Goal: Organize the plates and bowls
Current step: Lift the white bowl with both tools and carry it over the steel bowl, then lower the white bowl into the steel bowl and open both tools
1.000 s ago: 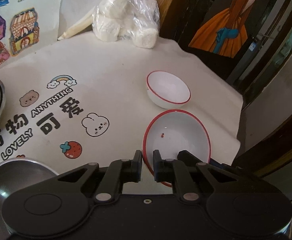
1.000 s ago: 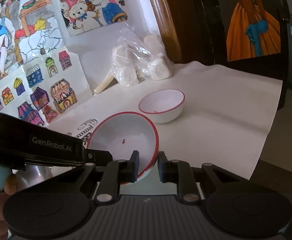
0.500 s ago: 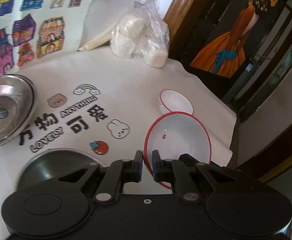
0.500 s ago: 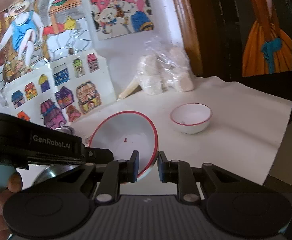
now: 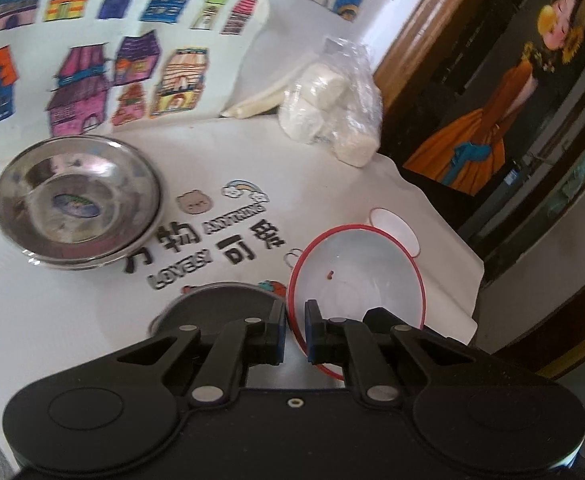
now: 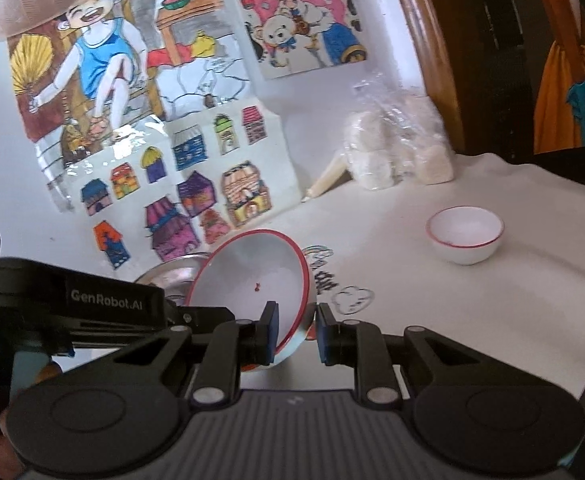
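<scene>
My left gripper [image 5: 294, 332] is shut on the rim of a large white bowl with a red rim [image 5: 356, 276] and holds it tilted above the table. The same bowl [image 6: 252, 280] shows in the right wrist view, with the left gripper's black body to its left. My right gripper [image 6: 295, 334] straddles the bowl's other rim edge; its jaws stand a little apart with a gap at the right pad. A small white red-rimmed bowl [image 6: 466, 238] sits on the cloth to the right, also seen in the left wrist view [image 5: 396, 228]. Stacked steel bowls [image 5: 76, 200] sit at the left.
A dark round plate [image 5: 216, 304] lies under the left gripper. A plastic bag of white lumps [image 5: 332, 104] stands at the back by the wall. Drawings cover the wall [image 6: 196, 60]. The table's right edge [image 5: 476, 280] drops off beside the small bowl.
Both grippers have lifted the large bowl and carried it left, away from the small bowl. The steel bowls have come fully into view. My right gripper's jaws have opened slightly.
</scene>
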